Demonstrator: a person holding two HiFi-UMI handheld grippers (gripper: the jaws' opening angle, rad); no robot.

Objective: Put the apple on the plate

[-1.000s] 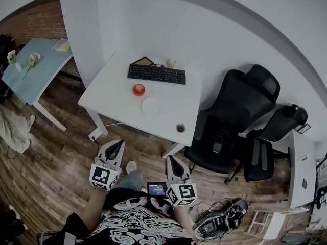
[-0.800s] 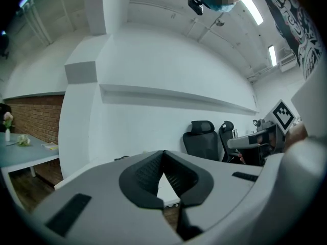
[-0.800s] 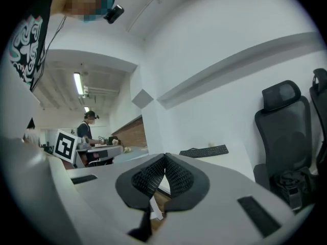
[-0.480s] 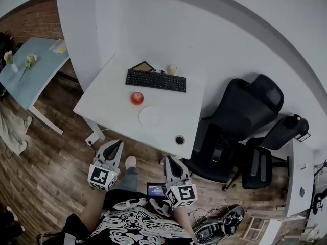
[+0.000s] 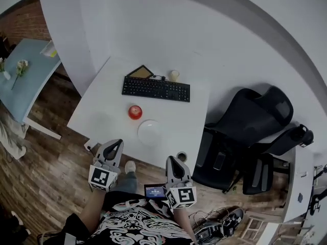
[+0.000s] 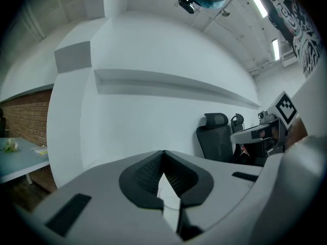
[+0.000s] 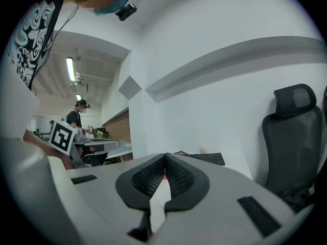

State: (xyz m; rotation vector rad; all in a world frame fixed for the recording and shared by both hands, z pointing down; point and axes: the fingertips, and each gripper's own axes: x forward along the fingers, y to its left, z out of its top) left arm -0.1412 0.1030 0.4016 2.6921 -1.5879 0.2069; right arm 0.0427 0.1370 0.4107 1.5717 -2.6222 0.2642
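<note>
Apple [image 5: 135, 112] lies near the plate [image 5: 150, 132]; left gripper [image 5: 116, 143] and right gripper [image 5: 170, 160], jaws closed empty, apparently point level toward it.

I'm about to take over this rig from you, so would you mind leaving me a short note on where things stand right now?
Left gripper: shut, empty, held over the floor short of the table.
Right gripper: shut, empty, also short of the table.
Apple: on the table between the keyboard and the plate, close beside the plate but not on it.
Plate: bare, near the table's front edge.
Done: nothing yet; the apple is untouched.
Left: reach in, open a gripper, take the apple and set it on the plate.
</note>
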